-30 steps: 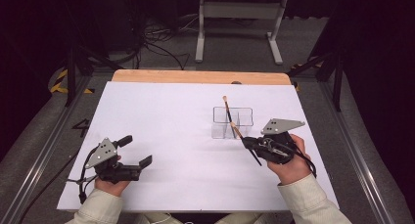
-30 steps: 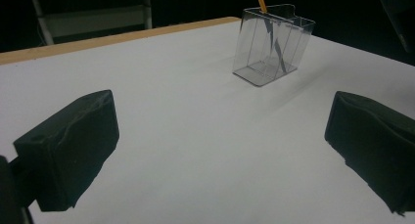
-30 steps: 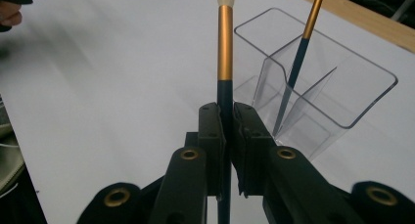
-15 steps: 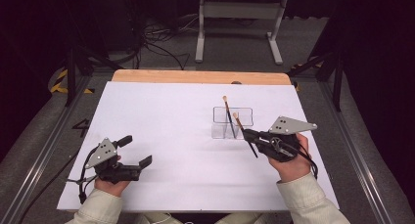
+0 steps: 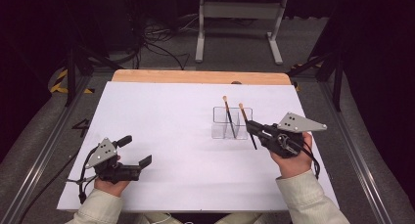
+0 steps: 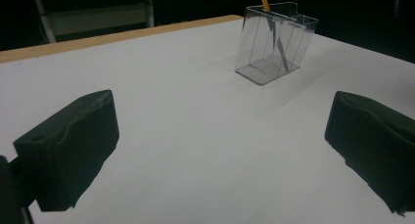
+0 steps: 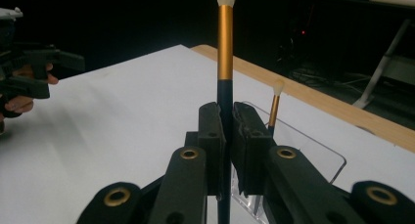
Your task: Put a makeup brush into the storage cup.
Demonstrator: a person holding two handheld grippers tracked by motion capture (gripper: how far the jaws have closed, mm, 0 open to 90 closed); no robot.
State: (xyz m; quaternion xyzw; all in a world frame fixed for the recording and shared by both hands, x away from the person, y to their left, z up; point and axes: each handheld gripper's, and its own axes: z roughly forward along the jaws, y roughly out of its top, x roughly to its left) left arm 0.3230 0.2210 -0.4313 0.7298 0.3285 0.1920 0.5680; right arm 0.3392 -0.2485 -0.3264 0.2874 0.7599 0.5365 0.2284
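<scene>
The brush [image 5: 248, 125], clamped tight in the right tool [image 5: 253, 129], has shifted rightward since a second ago and now tilts just beside the clear holder [image 5: 232, 122], where another brush [image 5: 228, 112] stands; insertion seems next; the left tool [image 5: 137, 155] rests open on the surface [image 5: 166, 116]

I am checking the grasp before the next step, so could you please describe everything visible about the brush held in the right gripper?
The brush is slim, with a black handle, a gold metallic-looking band above it and a small pale tuft at the tip. The right gripper is shut on its black handle, pads on both sides, and the handle's lower end pokes out below them. In the high view it slants, tuft up, beside the clear holder, where a second similar brush stands. Whether it touches the holder is unclear.
</scene>
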